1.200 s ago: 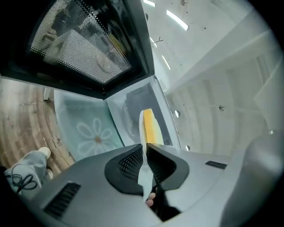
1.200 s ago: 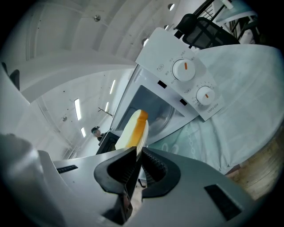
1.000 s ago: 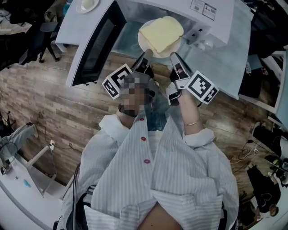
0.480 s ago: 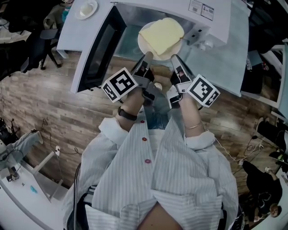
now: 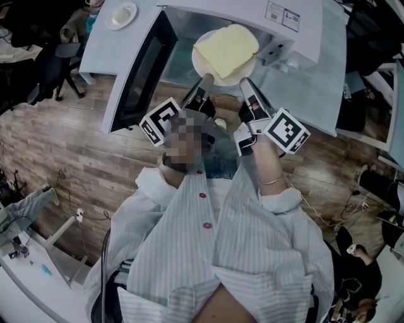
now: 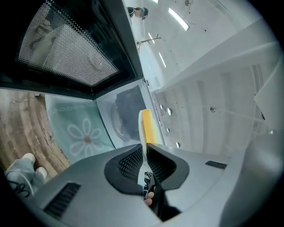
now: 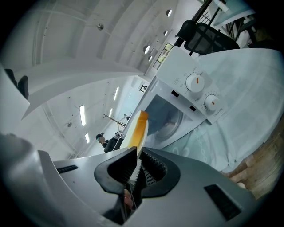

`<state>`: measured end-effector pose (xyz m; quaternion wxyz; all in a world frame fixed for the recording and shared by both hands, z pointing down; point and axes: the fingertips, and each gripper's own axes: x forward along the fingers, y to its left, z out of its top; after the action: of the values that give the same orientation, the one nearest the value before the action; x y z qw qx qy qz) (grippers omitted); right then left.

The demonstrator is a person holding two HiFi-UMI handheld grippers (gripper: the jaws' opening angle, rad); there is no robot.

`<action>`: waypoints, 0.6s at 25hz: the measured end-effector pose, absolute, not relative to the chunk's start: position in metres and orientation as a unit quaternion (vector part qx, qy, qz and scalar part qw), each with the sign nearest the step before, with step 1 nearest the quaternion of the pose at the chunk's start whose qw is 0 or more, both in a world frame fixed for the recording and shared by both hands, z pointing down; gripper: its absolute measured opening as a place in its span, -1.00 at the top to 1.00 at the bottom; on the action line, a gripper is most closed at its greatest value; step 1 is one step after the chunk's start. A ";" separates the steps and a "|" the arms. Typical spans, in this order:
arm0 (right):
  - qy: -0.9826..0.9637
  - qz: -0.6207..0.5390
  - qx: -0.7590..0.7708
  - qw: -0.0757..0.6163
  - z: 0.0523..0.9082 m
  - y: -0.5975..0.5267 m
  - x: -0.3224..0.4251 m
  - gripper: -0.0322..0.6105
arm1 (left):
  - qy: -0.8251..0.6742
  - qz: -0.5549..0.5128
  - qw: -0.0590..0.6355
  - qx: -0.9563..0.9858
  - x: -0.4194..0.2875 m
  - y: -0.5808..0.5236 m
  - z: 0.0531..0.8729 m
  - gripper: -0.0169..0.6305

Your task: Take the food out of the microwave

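I see a glossy white plate (image 5: 201, 63) under matt yellow food (image 5: 228, 49). The microwave (image 5: 297, 28) shell looks like smooth white painted metal, its door (image 6: 66, 48) dark glossy glass over perforated mesh. The floor (image 5: 69, 145) is grainy wood, the tablecloth (image 5: 315, 94) printed cloth. The left gripper (image 6: 144, 148) is matt grey plastic with ribbed black pads (image 6: 132, 162).

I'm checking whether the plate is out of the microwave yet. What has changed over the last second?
Nothing has visibly moved, been taken hold of or let go. The left tongs and the right tongs stay shut on the near rim of the plate. The plate stays at the mouth of the microwave with the yellow food on it. The door stays open.
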<state>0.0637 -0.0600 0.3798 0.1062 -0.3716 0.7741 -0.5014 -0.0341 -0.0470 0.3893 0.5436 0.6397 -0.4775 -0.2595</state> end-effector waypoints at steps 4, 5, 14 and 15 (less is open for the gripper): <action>0.777 -0.498 -0.369 0.112 0.373 -0.062 0.063 0.73 | -0.471 -0.263 0.544 0.643 -0.034 -0.049 0.385 0.84; 0.770 -0.503 -0.376 0.110 0.375 -0.061 0.066 0.73 | -0.469 -0.264 0.544 0.644 -0.034 -0.050 0.383 0.84; 0.774 -0.496 -0.375 0.120 0.364 -0.063 0.069 0.73 | -0.460 -0.267 0.542 0.651 -0.031 -0.053 0.374 0.84; 0.776 -0.494 -0.372 0.120 0.363 -0.063 0.068 0.73 | -0.460 -0.267 0.541 0.651 -0.031 -0.054 0.374 0.84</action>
<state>0.0683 -0.0634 0.3634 0.1201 -0.3723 0.7762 -0.4944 -0.0312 -0.0535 0.3737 0.5415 0.6510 -0.4600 -0.2671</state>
